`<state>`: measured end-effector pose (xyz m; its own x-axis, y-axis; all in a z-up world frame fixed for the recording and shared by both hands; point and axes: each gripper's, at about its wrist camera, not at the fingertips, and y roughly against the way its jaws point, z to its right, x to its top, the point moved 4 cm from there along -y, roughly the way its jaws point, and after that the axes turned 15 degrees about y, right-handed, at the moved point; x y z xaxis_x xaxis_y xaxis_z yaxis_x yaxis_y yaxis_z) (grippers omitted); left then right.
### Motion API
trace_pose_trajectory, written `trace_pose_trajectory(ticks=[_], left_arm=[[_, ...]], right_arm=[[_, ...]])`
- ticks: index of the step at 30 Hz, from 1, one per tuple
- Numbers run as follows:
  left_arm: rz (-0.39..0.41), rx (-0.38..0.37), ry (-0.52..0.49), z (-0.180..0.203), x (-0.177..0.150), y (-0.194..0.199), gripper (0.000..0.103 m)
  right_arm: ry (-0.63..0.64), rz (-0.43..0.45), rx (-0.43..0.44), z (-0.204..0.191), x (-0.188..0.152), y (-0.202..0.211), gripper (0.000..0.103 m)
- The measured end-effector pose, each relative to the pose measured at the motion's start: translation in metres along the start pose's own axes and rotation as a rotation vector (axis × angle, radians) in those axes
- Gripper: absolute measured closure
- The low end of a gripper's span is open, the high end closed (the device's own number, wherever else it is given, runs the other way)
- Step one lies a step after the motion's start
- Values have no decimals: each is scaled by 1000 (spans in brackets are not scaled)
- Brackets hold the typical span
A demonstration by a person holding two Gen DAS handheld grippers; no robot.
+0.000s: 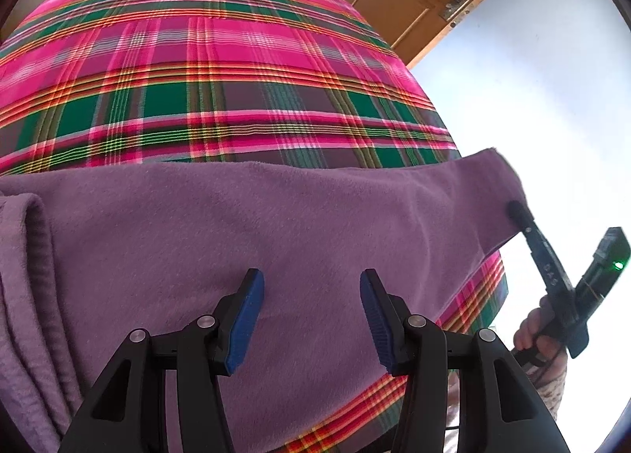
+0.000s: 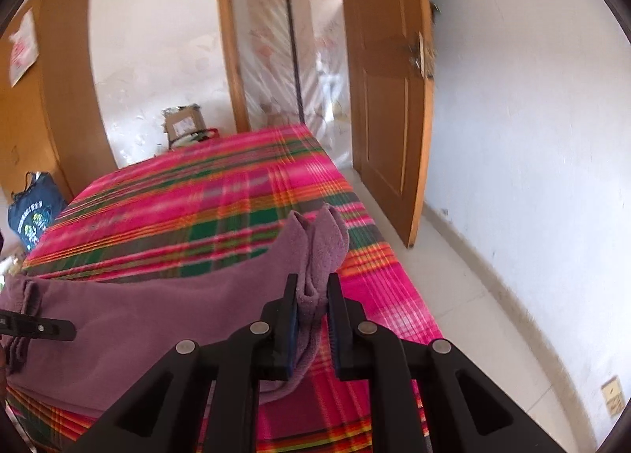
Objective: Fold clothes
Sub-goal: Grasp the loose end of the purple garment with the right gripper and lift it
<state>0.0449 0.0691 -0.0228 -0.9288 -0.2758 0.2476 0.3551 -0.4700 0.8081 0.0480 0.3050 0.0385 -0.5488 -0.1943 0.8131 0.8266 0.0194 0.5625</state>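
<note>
Right hand-held gripper (image 2: 311, 311) pinches a bunched corner of the purple fleece garment (image 1: 252, 224), spread on the pink plaid bed (image 1: 221, 70). Left hand-held gripper (image 1: 311, 319) hovers wide and empty above the fleece below it. Advice: left should pin the fold line while right carries the corner across, kept taut.

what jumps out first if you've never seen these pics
The loud pink and green plaid bedspread fills the middle of both views. Across its near edge lies a purple fleece garment, one end pinched and lifted in the right claw. The left claw hovers open above the fleece.
</note>
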Motion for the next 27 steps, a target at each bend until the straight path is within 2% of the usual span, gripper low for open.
trace_pose_trajectory(ticks=[6, 12, 19, 27], left_arm=[[3, -21, 9, -2, -3, 8, 50], [24, -56, 32, -7, -3, 25, 50], [65, -76, 75, -26, 0, 45, 50], [98, -94, 135, -49, 4, 63, 50]], right_arm=[[79, 91, 44, -33, 32, 24, 90], [152, 135, 99, -71, 49, 38, 90], [233, 155, 177, -118, 58, 44, 90], [293, 137, 265, -173, 54, 41, 90]])
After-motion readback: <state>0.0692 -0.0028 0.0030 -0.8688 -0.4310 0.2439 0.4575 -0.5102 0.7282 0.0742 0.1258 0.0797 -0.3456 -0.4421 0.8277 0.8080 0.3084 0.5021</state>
